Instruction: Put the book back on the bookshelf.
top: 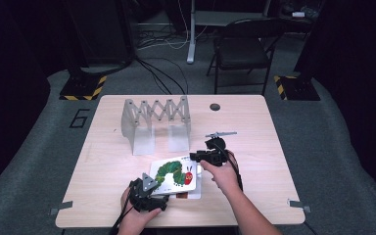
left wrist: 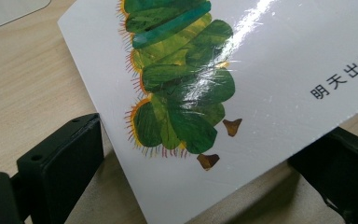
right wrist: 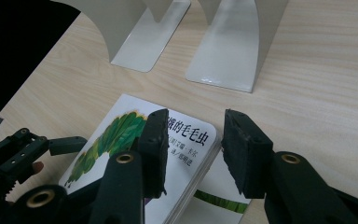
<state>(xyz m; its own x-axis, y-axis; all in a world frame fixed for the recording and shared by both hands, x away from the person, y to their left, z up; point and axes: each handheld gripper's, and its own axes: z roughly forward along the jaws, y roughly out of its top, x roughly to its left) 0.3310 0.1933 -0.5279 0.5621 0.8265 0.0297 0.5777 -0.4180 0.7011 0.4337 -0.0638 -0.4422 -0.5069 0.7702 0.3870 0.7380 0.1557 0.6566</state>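
Note:
A white board book (top: pixel 176 174) with a green caterpillar on its cover lies near the table's front, on top of a second thin book (right wrist: pixel 219 198). My left gripper (top: pixel 162 195) is at the book's near left corner. Its jaws stand wide open, and that corner of the book (left wrist: pixel 270 60) lies between and over them, unpinched. My right gripper (top: pixel 194 157) is at the far right corner of the book (right wrist: pixel 121 130). Its jaws (right wrist: pixel 196 126) are close together and straddle the corner's edge, one over the cover and one just past the edge, with a gap showing.
A grey expanding book rack (top: pixel 156 115) with metal dividers (right wrist: pixel 233 46) stands behind the book at mid table. A small dark round spot (top: pixel 215 106) is near the far edge. The wooden table (top: pixel 254 147) is bare at right. A folding chair (top: pixel 245 49) stands beyond.

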